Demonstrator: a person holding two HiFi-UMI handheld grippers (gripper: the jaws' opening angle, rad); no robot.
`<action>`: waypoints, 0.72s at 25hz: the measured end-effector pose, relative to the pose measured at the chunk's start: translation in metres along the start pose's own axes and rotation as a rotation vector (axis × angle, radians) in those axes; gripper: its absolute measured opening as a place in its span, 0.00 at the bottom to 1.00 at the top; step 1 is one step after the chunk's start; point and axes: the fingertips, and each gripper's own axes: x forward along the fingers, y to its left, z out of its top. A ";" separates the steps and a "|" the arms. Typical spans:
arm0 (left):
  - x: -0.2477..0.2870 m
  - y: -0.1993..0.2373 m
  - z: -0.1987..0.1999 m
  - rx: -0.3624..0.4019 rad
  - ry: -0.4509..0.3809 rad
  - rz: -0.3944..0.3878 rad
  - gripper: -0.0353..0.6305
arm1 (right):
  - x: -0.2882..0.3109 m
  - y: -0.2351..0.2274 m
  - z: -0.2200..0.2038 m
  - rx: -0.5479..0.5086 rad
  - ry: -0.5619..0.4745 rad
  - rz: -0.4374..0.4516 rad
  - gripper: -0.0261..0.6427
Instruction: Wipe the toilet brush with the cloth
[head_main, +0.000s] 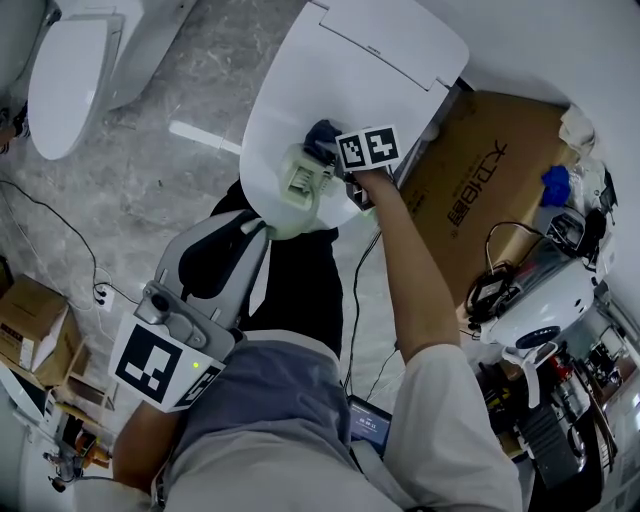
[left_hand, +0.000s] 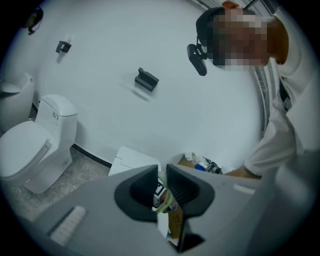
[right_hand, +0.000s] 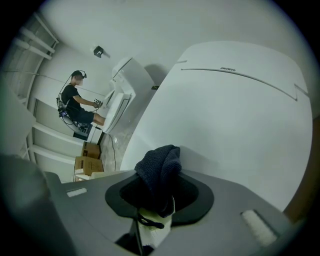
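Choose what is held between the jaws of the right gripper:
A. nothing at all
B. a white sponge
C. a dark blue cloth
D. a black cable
C: the right gripper view shows the right gripper shut on a bunched dark blue cloth, which sticks up from between its jaws.

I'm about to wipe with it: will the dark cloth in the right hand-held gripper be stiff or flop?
Probably floppy: the cloth bunches and folds over above the right hand-held gripper. Likely light and grippy, not slippery, given its knitted texture.
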 end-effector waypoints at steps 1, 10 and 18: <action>0.000 0.000 0.000 0.001 0.001 0.001 0.05 | 0.000 -0.001 -0.001 0.003 -0.002 -0.002 0.21; 0.000 -0.001 -0.001 0.012 0.008 0.009 0.05 | -0.011 -0.013 -0.015 0.030 -0.010 -0.034 0.21; 0.001 -0.001 0.000 0.019 0.007 0.011 0.05 | -0.017 -0.021 -0.022 0.044 -0.032 -0.060 0.21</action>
